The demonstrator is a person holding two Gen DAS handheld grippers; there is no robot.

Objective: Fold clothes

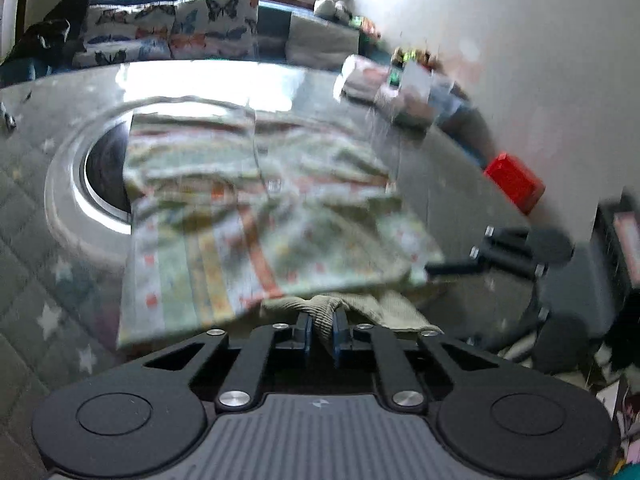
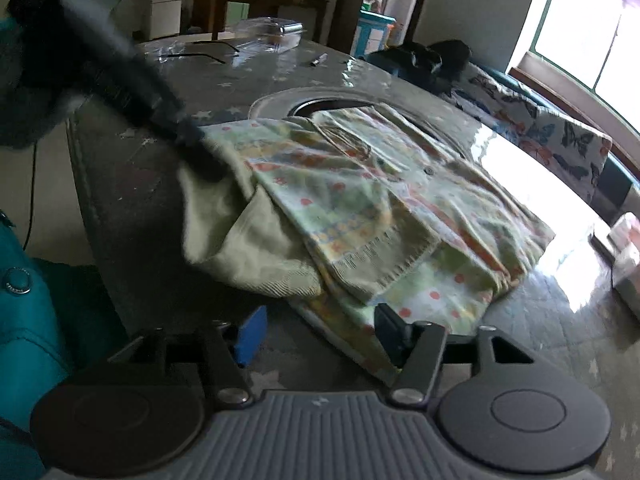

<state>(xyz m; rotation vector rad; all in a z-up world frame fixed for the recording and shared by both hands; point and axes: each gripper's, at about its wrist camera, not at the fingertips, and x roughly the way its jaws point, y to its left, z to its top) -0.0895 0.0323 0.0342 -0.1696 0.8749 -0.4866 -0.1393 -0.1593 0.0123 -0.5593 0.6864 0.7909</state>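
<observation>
Garment position: a patterned garment point(image 1: 256, 216) lies partly folded on the table point(image 1: 440, 184), spread across the middle of the top and covering part of a round ring inset point(image 1: 80, 184) in the surface.
Ribbed hem: a plain pale-green ribbed hem point(image 1: 352, 308) hangs at the garment's near edge, just ahead of the left gripper.
Left gripper: the left gripper point(image 1: 321, 330) has its blue pads point(image 1: 307, 334) drawn together and clamped on a pinch of the ribbed hem; from the right wrist view it enters from the upper left and meets the cloth at its left corner.
Right gripper: the right gripper point(image 2: 320, 338) stands with jaws apart over the garment's near corner; one finger lies on the bare table, the other against the cloth edge, and nothing is pinched between them.
Surface: glossy grey table covering with pale star marks, strong window glare on the far side.
Room: butterfly-print cushions point(image 1: 172, 28) on a bench behind the table, a bright window point(image 2: 592, 32) beyond; a red box point(image 1: 514, 182) at the table's right edge; a clear plastic container point(image 2: 272, 34) at the far end.
Materials: soft knit in pale green with orange, yellow and blue motifs; the hem is ribbed. The left wrist view is motion-blurred, so finer pattern detail cannot be told.
</observation>
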